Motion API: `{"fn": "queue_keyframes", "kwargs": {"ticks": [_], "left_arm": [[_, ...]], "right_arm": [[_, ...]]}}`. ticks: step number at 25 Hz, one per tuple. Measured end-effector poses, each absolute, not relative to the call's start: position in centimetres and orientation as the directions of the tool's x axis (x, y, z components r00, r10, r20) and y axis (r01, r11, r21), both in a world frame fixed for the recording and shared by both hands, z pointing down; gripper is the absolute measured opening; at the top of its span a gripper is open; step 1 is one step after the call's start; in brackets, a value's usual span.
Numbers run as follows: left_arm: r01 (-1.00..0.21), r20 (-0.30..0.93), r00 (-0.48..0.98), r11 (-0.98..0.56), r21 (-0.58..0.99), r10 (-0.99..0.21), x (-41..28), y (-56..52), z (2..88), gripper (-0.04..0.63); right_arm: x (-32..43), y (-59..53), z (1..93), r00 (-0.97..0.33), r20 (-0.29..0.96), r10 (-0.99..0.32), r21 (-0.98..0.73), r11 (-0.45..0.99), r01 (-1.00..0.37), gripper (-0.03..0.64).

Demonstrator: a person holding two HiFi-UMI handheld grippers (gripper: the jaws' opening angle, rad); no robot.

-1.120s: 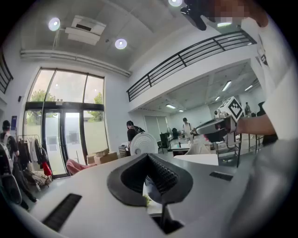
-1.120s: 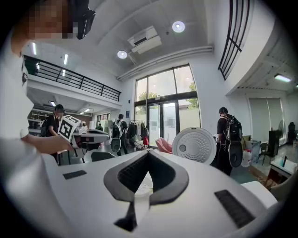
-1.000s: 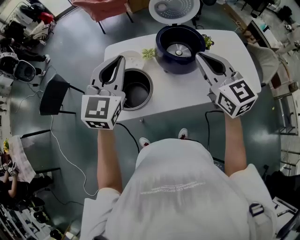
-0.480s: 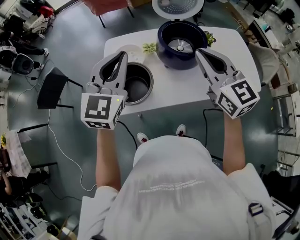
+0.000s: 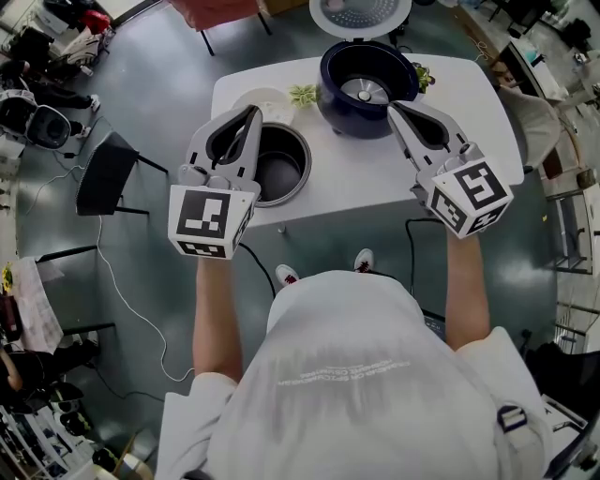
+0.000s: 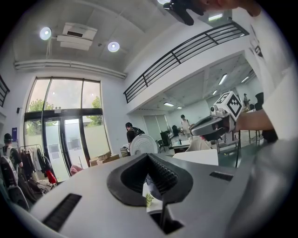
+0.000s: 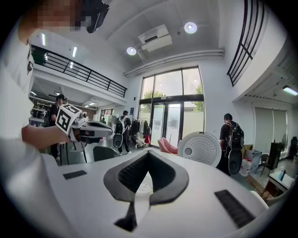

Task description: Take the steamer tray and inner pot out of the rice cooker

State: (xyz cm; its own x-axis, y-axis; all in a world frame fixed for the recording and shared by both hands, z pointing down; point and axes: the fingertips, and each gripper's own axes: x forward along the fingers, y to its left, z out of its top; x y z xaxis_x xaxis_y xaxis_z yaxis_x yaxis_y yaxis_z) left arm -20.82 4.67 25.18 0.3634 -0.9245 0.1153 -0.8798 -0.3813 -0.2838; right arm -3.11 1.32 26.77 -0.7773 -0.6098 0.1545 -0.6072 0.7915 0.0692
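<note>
The dark blue rice cooker stands at the far side of the white table, its lid up and its bare heating plate showing. To its left on the table is the dark inner pot, and behind that lies the white steamer tray. My left gripper hangs shut and empty over the pot's left rim. The right gripper is shut and empty just right of the cooker. Each gripper view looks level across the room, with the left gripper's and the right gripper's jaws pressed together.
Small green sprigs lie between the tray and the cooker. A black chair and floor cables stand left of the table, a red chair behind it. People walk in the background of both gripper views.
</note>
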Motion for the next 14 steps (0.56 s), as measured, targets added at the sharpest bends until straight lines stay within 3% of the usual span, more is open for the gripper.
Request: {"fn": "queue_keyframes", "kwargs": {"ticks": [14], "left_arm": [[-0.892, 0.159, 0.355, -0.384, -0.236, -0.921, -21.6, 6.2, 27.8, 0.015]], "right_arm": [[-4.3, 2.6, 28.4, -0.789, 0.195, -0.583, 0.052, 0.809, -0.585, 0.025]]}}
